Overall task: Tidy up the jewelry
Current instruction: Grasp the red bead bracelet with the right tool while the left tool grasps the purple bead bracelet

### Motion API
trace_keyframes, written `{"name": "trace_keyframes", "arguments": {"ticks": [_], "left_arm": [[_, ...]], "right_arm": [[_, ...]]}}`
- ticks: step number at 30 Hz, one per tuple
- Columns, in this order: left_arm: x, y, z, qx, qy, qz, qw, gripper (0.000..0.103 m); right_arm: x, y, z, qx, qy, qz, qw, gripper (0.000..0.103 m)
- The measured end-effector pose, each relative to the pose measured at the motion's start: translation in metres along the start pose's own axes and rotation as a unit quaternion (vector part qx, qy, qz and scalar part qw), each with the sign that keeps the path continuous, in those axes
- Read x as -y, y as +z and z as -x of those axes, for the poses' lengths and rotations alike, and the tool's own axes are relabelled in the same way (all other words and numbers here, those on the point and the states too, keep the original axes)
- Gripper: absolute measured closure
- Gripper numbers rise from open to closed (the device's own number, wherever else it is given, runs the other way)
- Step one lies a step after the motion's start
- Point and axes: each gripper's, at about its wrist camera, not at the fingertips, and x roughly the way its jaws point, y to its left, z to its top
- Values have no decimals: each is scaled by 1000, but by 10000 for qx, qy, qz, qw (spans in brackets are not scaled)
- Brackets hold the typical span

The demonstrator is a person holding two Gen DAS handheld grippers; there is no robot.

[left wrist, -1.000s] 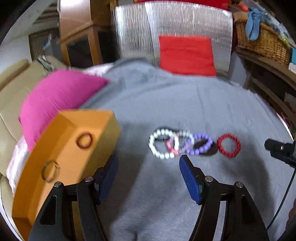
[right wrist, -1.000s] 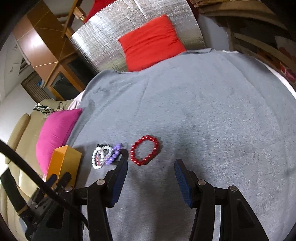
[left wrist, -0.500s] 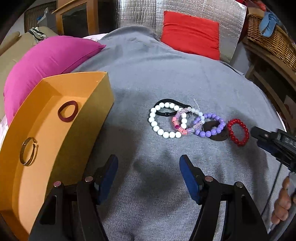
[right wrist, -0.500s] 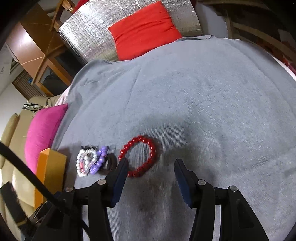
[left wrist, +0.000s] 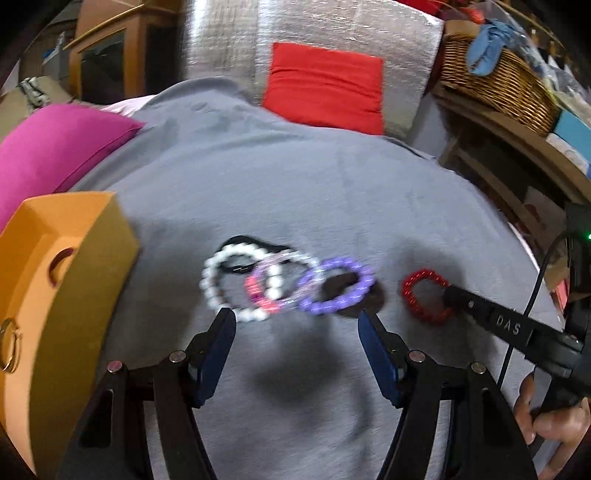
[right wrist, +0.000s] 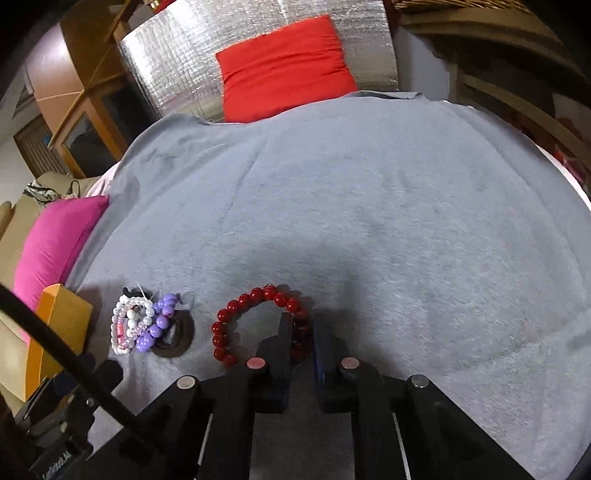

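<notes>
My right gripper (right wrist: 300, 334) has its fingers pinched on the near-right side of the red bracelet (right wrist: 236, 317), which lies flat on the grey blanket (right wrist: 369, 206); a few beads sit squeezed between the two pads. My left gripper (left wrist: 295, 332) hangs with its blue pads (left wrist: 218, 354) spread wide and nothing between them, just short of the bracelet pile. Left of the red bracelet, close but apart from it, that pile holds a purple bracelet (left wrist: 334, 286), a pink one (left wrist: 264, 295) and a white one (left wrist: 236, 284), overlapping each other on top of a dark ring (right wrist: 173, 338). Further left of the red bracelet stands the orange box (left wrist: 74, 295), with a dark red ring (left wrist: 61, 264) and a gold ring (left wrist: 9, 349) inside. Beyond the red bracelet, at the blanket's far edge, a red cushion (right wrist: 284, 66) leans on a silver panel (right wrist: 258, 22); a magenta cushion (right wrist: 55, 247) lies behind the box.
</notes>
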Motion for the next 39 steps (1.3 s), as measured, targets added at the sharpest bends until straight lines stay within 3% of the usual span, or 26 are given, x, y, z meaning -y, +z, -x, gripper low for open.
{"name": "trace_keyframes", "arguments": {"ticks": [5, 8, 13, 16, 17, 21, 26, 29, 31, 33, 34, 39], "left_arm": [[14, 4, -14, -43, -243, -116, 9996, 34], [20, 7, -25, -158, -373, -92, 9991, 48], [29, 10, -34, -176, -320, -213, 9991, 57], [26, 11, -40, -271, -366, -153, 9988, 72], [26, 11, -41, -291, -422, -139, 9986, 82], [37, 5, -39, -431, -955, -325, 9940, 89], [49, -1, -30, -539, -1319, -531, 9884, 90], [44, 3, -25, -492, -1288, -514, 9891, 90], [40, 5, -25, -491, -1104, -495, 9914, 84], [36, 5, -26, -541, -1037, -425, 9922, 60], [34, 6, -27, -531, -973, -355, 9932, 56], [33, 10, -27, -437, -1043, -273, 9932, 54]], "right_arm": [[22, -6, 8, -186, 108, -206, 9996, 92], [31, -10, 13, -244, 144, -241, 9993, 92], [45, -14, 18, -328, 247, -322, 9986, 92], [47, -14, 19, -354, 276, -366, 9983, 92], [47, -15, 19, -358, 276, -361, 9983, 92], [46, -12, 22, -362, 252, -359, 9984, 92], [55, -8, 29, -290, 134, -529, 9981, 92], [63, -7, 31, -281, 94, -623, 9976, 92], [64, -9, 31, -304, 73, -626, 9975, 92], [63, -10, 30, -313, 44, -606, 9977, 92], [62, -10, 30, -316, 39, -600, 9977, 92], [58, -6, 24, -331, 48, -614, 9976, 92]]}}
